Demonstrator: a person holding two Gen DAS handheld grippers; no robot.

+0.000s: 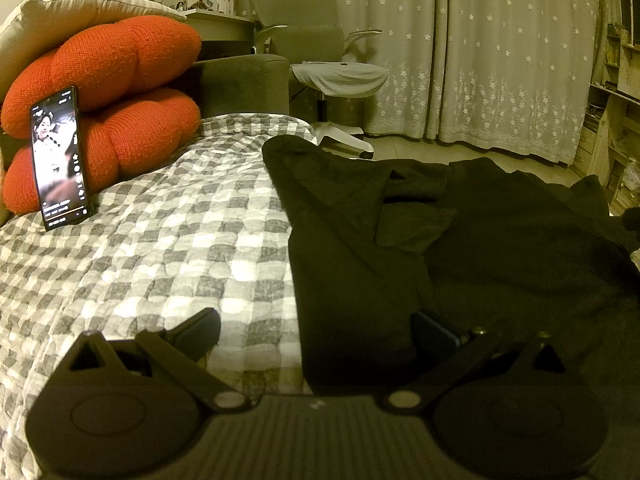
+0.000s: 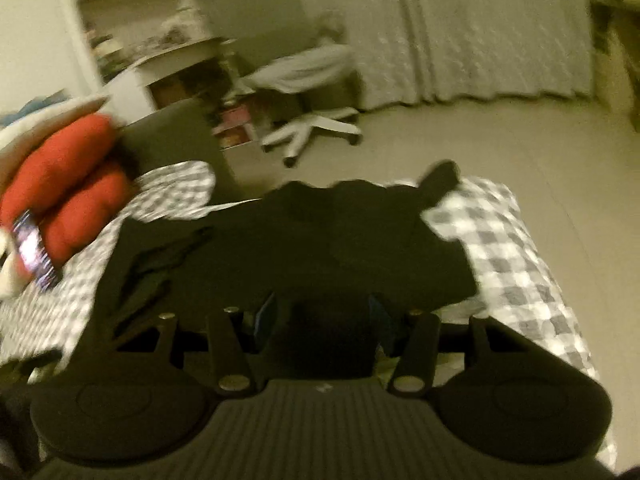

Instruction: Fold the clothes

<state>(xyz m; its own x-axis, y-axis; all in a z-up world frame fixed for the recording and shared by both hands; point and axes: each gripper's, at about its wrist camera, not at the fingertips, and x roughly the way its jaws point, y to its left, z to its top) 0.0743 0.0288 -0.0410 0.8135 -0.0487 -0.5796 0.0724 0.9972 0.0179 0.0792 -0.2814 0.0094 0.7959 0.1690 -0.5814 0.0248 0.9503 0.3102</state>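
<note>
Black garment (image 1: 460, 240) spread on checkered bedspread (image 1: 160, 248), right half of the left wrist frame.

Its left edge runs down frame centre; bare bedspread lies open to the left, up to the phone (image 1: 60, 160) leaning on red cushions (image 1: 120, 92). Left gripper (image 1: 316, 332): jaws wide, straddling that edge, right finger over cloth. Right gripper (image 2: 324, 316): blurred; jaws half open, dark cloth between; grip cannot be told.

Black garment (image 1: 460, 248): matt cloth. Checked quilt (image 1: 160, 240): puckered cloth. Orange cushion (image 1: 120, 80): coarse knit.
</note>
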